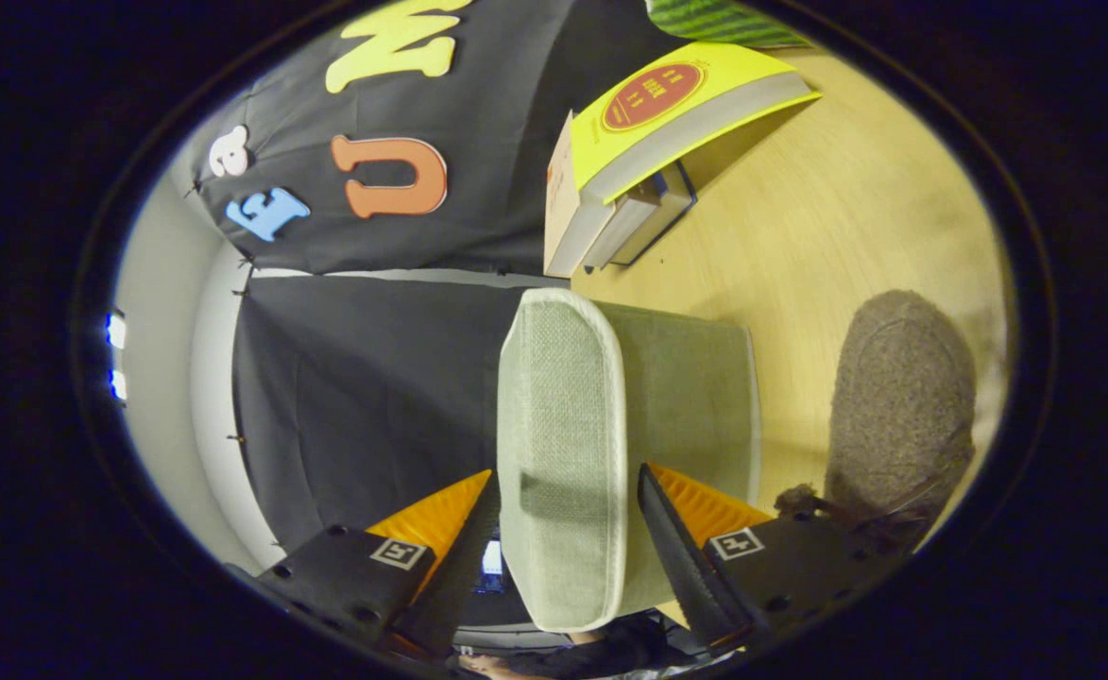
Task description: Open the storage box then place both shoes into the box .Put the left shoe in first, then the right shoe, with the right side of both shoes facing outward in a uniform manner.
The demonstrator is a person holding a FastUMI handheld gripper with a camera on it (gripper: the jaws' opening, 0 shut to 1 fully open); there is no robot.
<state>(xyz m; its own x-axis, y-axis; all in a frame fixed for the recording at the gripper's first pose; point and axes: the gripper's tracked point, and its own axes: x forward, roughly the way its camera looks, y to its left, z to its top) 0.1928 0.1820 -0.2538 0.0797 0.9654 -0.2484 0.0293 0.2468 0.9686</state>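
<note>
While the camera is rolled onto its side, so that the wooden table top stands like a wall beside the fingers, the storage box lies straight ahead with its pale green fabric lid turned edge-on toward the gripper. Beyond the box, near the black cloth wall, a stack of books with a yellow cover rests on the table, well apart from the box, with bare wood between them. A grey fuzzy shoe sits on the table just beside the box, on the far side of it from the wall, with a strip of bare table between the two. On the lid side of the box there is open air up to the cloth wall. The gripper is turned about a quarter roll, pointing along the table toward the box. Its fingers are spread fairly wide and straddle the lid's white-piped rim, one on either side; whether either finger actually touches the lid cannot be told, and they do not look pressed against it
</note>
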